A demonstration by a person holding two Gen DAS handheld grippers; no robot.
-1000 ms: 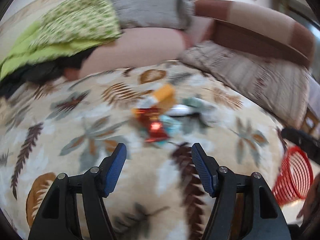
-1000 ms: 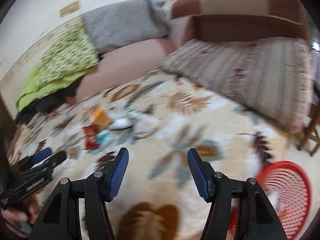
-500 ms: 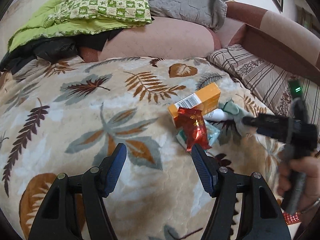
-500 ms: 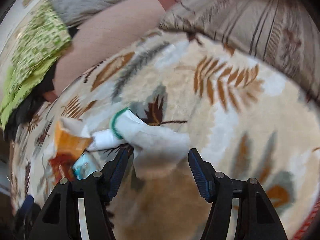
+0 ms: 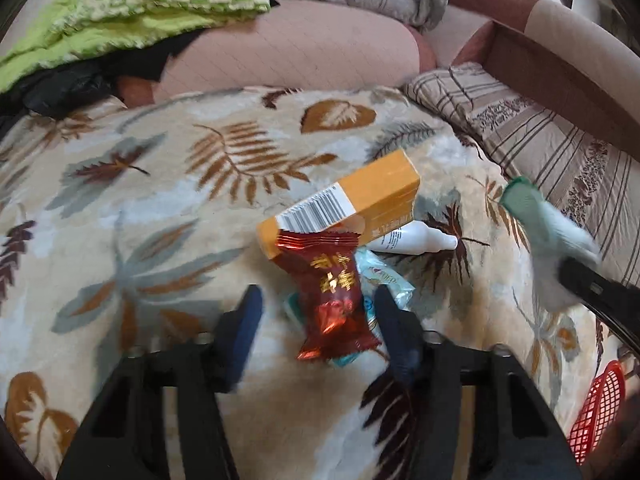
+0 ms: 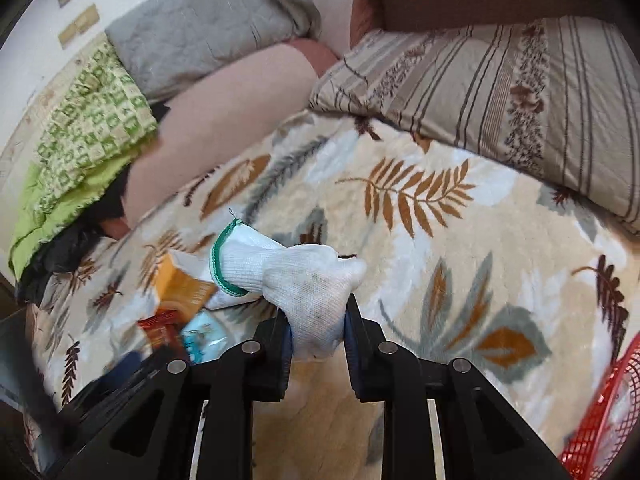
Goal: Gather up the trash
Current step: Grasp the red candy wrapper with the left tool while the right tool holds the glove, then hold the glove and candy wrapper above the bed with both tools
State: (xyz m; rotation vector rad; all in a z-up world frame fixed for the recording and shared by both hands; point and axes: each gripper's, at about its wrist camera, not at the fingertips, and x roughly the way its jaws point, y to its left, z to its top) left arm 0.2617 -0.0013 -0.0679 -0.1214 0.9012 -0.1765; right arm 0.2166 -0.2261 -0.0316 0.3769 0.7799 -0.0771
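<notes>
my right tool (image 6: 316, 330) pinches the white glove (image 6: 296, 280); my left tool (image 5: 316, 320), spread wide, straddles the red wrapper (image 5: 332, 296), its long axis pointing away toward the orange box (image 5: 360, 204).

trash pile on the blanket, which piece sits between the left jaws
The red foil wrapper, lying on top of the pile. The orange box and white tube lie beyond it; the white glove is clamped in the right gripper.

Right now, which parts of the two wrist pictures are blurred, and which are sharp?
Left wrist view: the left tool and the white glove at right are motion-smeared, while the red candy wrapper and orange box read clearly. Right wrist view: the glove clamped in the right tool is sharp, the trash at lower left soft.
</notes>
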